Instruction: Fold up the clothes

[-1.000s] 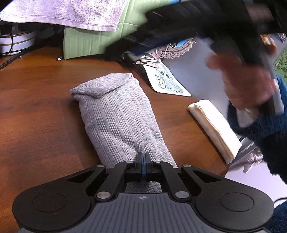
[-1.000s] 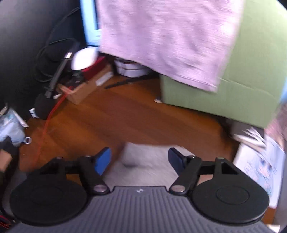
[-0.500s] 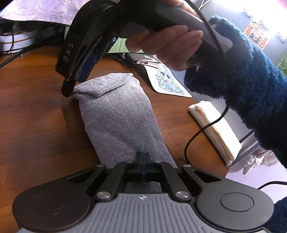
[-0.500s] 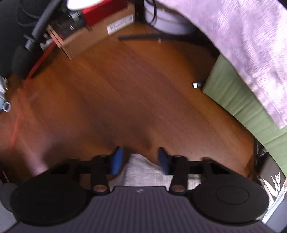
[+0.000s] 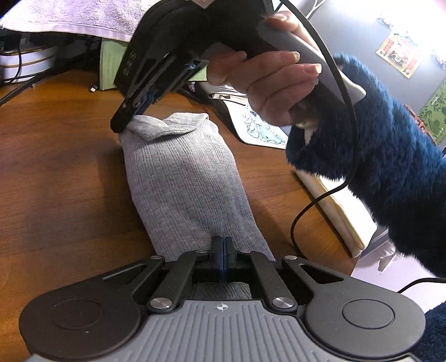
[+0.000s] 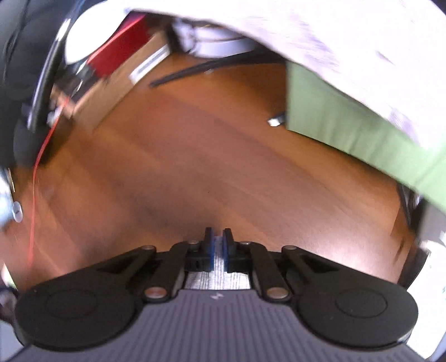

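The grey ribbed garment (image 5: 184,183) lies on the wooden desk (image 5: 55,167) already folded into a long narrow bundle, with a short flap turned over at its far end. By the look of it the lengthwise folds are done, and what probably remains is bringing the far end back toward the near one.

To the left of the bundle the desk is bare wood out to some cables and a white box at the back, the widest free room for moving. The left tongs (image 5: 222,257) are clenched on the near end of the garment, pinning it. At the far left corner the right tongs (image 5: 122,126) are clamped on the turned-over flap; the right wrist view shows grey cloth between the blue pads (image 6: 211,252).

Further right, a printed mat (image 5: 259,131), a folded cream cloth (image 5: 340,214) near the desk edge and a trailing black cable (image 5: 303,211) crowd that side. Behind, a green box (image 5: 107,66) draped with a pale towel (image 5: 69,14) limits travel away from the person.
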### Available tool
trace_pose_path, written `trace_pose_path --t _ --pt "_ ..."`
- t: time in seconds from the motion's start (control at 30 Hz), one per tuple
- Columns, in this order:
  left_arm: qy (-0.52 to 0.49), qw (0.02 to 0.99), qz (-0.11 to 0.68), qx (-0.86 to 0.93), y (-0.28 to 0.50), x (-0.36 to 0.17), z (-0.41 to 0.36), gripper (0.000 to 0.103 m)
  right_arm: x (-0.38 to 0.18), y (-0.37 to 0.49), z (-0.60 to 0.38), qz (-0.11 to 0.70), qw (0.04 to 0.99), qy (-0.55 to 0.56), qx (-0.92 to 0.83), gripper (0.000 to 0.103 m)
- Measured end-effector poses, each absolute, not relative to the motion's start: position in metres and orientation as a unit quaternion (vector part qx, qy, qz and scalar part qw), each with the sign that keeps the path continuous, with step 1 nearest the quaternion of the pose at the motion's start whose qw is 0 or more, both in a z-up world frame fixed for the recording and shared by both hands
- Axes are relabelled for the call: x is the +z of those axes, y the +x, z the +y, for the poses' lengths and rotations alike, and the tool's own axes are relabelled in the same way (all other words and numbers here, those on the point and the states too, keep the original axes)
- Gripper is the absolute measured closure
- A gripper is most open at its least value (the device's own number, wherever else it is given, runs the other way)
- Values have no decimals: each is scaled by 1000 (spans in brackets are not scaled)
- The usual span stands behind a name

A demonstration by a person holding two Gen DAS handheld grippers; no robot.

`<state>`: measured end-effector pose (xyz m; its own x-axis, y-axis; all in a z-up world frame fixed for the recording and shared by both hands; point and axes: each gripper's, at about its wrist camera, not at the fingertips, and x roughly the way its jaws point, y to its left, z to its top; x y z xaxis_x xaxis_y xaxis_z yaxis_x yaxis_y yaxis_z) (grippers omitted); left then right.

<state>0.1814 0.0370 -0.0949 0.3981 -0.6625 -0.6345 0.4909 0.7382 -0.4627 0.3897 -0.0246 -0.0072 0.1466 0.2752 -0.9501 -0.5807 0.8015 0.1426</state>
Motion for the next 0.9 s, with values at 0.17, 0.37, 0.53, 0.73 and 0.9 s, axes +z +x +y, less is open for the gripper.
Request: trace_pose_path --t 0.17,0.37,0.53,0.73,0.9 --pt "-101 830 426 -346 181 -94 37 101 -7 394 -44 588 749 -44 303 97" --pt "-100 831 428 -342 181 -91 36 101 10 390 -50 557 765 -30 322 69" --pt "-97 831 428 -342 180 -89 35 101 44 386 -80 505 808 -16 304 66" --pt "-95 830 428 -344 181 -90 37 101 28 392 -146 510 832 5 217 52" --pt "-97 829 430 -346 182 -90 37 101 5 385 -171 528 822 44 210 45"
